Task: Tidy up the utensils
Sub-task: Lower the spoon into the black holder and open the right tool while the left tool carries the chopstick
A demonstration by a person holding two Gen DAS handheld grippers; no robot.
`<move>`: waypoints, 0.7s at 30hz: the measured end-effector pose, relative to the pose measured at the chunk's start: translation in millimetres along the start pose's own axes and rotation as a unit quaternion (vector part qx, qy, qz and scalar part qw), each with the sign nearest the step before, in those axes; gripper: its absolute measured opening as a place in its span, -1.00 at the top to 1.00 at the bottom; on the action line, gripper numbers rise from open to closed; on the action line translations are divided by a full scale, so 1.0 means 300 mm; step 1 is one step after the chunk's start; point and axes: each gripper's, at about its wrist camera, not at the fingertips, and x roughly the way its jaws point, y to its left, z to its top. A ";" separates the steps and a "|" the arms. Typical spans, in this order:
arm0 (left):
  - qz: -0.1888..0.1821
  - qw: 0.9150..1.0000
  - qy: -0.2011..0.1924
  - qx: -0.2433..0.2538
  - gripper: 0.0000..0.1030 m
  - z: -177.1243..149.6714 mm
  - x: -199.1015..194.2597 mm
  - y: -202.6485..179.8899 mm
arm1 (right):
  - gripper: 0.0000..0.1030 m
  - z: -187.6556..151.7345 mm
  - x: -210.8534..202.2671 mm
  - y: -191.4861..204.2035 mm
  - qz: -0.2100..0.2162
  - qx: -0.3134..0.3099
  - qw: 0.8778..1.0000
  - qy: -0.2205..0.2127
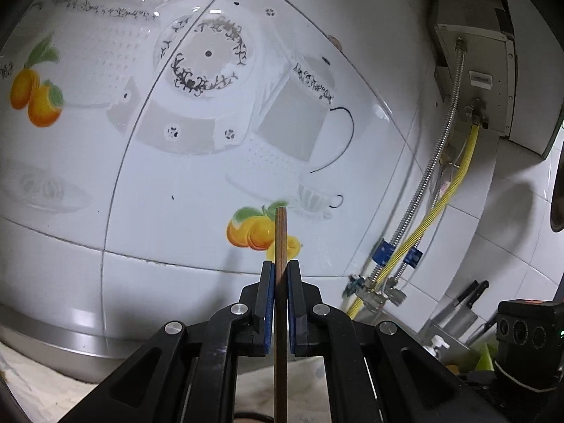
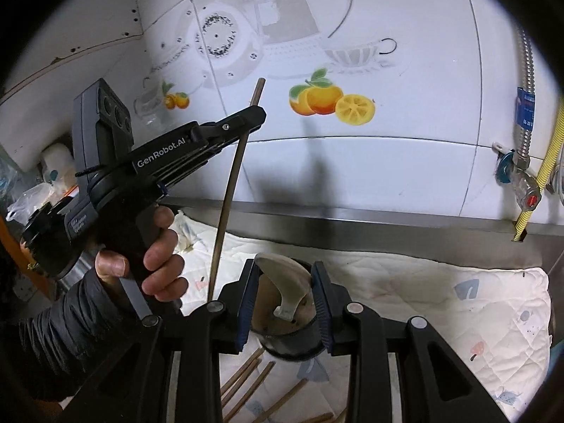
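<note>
chopstick (image 1: 281,246) pinched in left tool (image 1: 281,282), spoon (image 2: 285,282) only in right view

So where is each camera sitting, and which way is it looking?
Left wrist: it sits on the left gripper, facing the glossy white picture-tiled wall nearly level; its black fingers with blue pads clamp a thin brown wooden chopstick.
Right wrist: it sits on the right gripper, looking down at a dark round holder with a pale ceramic spoon on a white quilted cloth; a hand and dark sleeve show.
Shared: the chopstick, the wall, the painted oranges.
</note>
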 end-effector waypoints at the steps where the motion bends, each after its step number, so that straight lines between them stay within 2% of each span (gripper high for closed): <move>1: -0.003 1.000 -0.004 -0.001 0.88 -0.009 0.012 0.007 | 0.34 -0.002 0.014 -0.003 0.002 0.005 1.000 0.003; 6: 0.016 1.000 -0.007 0.012 0.88 -0.061 0.059 0.027 | 0.33 -0.024 0.083 -0.017 -0.007 0.016 1.000 0.016; 13: 0.018 0.999 -0.039 -0.002 0.88 -0.065 0.064 0.057 | 0.34 -0.075 0.124 -0.031 -0.013 0.021 0.999 0.033; 21: 0.037 0.996 -0.056 0.060 0.88 -0.142 0.050 0.013 | 0.33 -0.099 0.154 -0.041 -0.016 0.023 0.999 0.036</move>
